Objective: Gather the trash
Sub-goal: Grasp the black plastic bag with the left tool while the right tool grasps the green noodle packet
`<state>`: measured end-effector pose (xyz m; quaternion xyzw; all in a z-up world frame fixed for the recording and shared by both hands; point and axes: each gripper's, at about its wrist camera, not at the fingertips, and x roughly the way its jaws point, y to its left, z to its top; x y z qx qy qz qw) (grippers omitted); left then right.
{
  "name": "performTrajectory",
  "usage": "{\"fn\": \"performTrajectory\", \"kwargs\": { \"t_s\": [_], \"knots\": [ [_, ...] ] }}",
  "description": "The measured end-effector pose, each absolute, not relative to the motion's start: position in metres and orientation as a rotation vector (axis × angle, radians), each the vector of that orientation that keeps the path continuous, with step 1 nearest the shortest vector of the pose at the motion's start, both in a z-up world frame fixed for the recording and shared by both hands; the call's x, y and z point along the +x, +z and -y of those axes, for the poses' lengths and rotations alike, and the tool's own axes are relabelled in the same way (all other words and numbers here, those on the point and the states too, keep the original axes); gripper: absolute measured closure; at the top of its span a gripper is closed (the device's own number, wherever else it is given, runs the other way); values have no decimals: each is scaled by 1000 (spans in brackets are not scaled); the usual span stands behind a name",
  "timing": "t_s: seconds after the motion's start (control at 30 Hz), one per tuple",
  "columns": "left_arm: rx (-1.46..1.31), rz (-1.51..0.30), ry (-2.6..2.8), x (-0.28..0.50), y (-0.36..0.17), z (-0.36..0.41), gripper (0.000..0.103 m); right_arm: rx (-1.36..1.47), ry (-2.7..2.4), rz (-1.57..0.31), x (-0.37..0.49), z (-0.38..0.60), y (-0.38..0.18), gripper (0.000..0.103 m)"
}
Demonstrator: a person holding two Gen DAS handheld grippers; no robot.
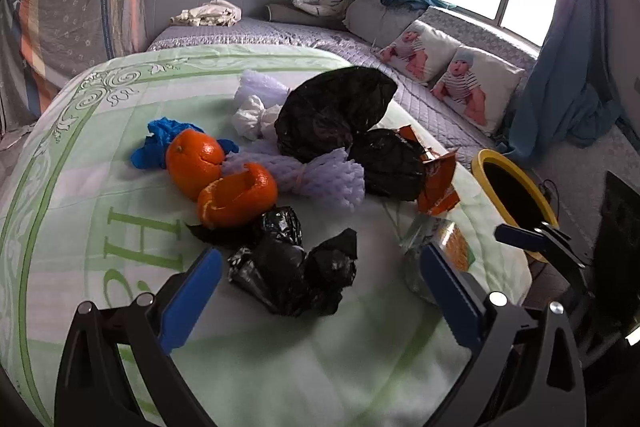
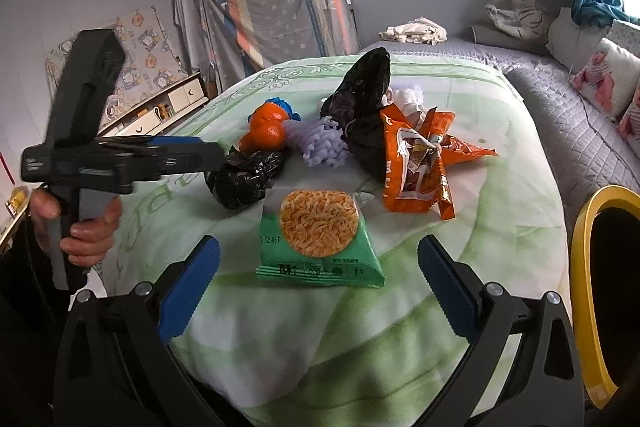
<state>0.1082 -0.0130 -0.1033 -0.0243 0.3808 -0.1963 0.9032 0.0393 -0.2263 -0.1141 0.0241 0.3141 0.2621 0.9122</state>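
Trash lies on a green-patterned cloth (image 1: 100,187). My left gripper (image 1: 320,291) is open, its blue fingers either side of a crumpled black bag (image 1: 292,275), just short of it. Behind lie orange peel (image 1: 236,195), an orange (image 1: 194,159), purple foam netting (image 1: 320,179), a larger black bag (image 1: 332,111) and an orange snack wrapper (image 1: 436,183). My right gripper (image 2: 318,287) is open, its fingers flanking a green noodle packet (image 2: 320,243) without touching it. The left gripper's body (image 2: 120,159) shows in the right view, near the small black bag (image 2: 244,175).
A yellow-rimmed bin (image 2: 580,267) with a dark inside stands at the table's right edge, also in the left view (image 1: 516,187). A grey quilted bed (image 1: 360,43) with baby-print pillows (image 1: 472,83) lies behind. Blue curtains (image 1: 568,99) hang by the window.
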Motion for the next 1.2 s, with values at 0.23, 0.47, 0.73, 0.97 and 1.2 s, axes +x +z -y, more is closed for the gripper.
{"fn": "performTrajectory", "kwargs": {
  "t_s": [0.23,0.47,0.73,0.97,1.2],
  "knots": [
    [-76,-856,-334,123,-120,6,12,33,548,-660,54,214,-120,9],
    [-96,-893,-303,134,-129,-1,20,17,547,-696,70,206,-127,19],
    [-123,-934,-339,139,-138,4,44,39,544,-760,84,206,-138,34],
    [-164,-950,-342,145,-144,7,66,50,528,-776,83,207,-139,38],
    [-200,-908,-253,139,-138,-20,75,71,529,-741,70,218,-128,45]
  ]
}}
